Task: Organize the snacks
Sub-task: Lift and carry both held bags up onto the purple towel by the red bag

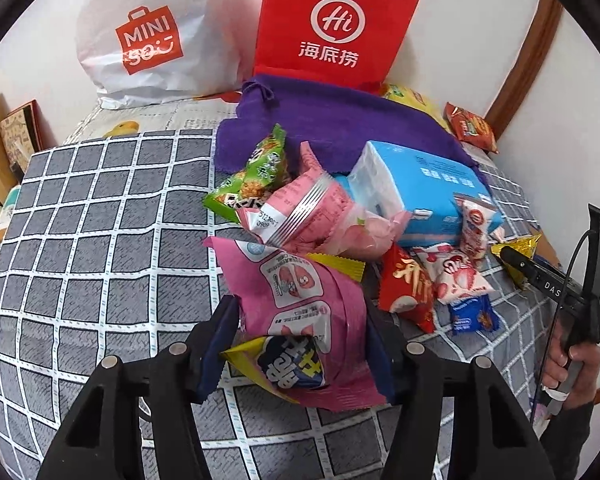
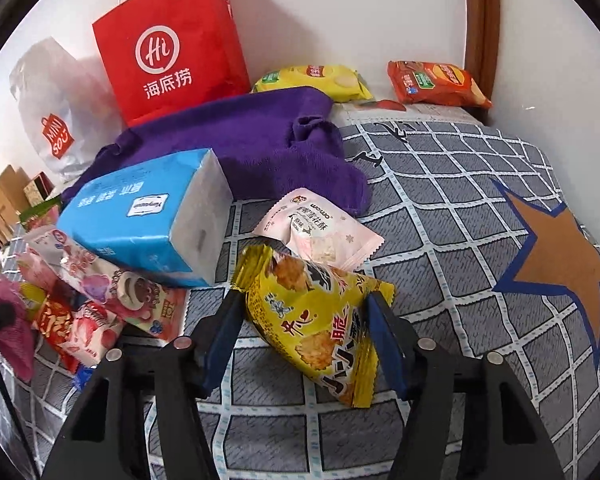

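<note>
Grey grid-patterned bedspread (image 2: 440, 200) against a white wall (image 2: 340, 8), left gripper (image 1: 304, 344) clamped on a pink snack packet (image 1: 300, 300), right gripper (image 2: 300, 320) clamped on a yellow rice-cracker packet (image 2: 316, 320), red Haidilao paper bag (image 2: 172, 40) and purple towel (image 2: 240, 140) behind the snack pile (image 1: 340, 220)

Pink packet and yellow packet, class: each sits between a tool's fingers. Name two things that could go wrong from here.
1. The left tool pinches the pink packet with a small yellow-and-blue packet on it; that one may slide off.
2. The right tool holds the yellow packet by its sides only; the slick wrapper could slip or crush.
</note>
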The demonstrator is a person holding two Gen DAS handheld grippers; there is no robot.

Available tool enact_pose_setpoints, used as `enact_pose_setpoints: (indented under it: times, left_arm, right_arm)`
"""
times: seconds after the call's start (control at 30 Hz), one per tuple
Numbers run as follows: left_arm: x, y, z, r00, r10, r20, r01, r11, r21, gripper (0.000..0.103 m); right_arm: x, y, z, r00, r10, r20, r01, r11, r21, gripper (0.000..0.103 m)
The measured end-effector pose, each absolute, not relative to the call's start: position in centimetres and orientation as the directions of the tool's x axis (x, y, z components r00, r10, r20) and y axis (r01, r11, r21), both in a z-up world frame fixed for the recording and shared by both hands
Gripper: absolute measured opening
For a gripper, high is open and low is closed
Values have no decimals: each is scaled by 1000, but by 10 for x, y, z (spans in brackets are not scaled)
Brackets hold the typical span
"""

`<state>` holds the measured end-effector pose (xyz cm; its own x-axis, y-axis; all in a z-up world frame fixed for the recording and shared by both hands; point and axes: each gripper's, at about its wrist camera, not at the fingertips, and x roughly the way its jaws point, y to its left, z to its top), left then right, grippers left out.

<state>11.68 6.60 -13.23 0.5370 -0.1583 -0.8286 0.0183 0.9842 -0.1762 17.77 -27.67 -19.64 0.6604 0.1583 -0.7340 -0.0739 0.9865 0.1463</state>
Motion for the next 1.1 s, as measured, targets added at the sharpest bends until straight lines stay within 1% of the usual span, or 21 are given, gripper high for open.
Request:
enact_pose_setpoints:
  times: [0.37, 0.7, 0.9, 1.1]
  left_arm:
    - [98, 68, -102, 575, -181, -798, 45, 981, -190, 57]
    - [104, 51, -61, 616, -200, -762, 77, 978, -195, 57]
    - [121, 30, -35, 639, -208, -740, 115, 978, -175, 57]
    - [145, 18, -14, 666, -202, -718, 139, 979, -147, 57]
  right_arm:
    - [143, -275, -167, 690, 183, -700, -71, 980, 186, 57]
    - [124, -261, -119, 733, 222, -643, -120, 973, 200, 57]
    - [131, -251, -88, 755, 247, -608, -167, 968, 187, 57]
    - [162, -241, -62, 768, 246, -591, -195, 969, 151, 57]
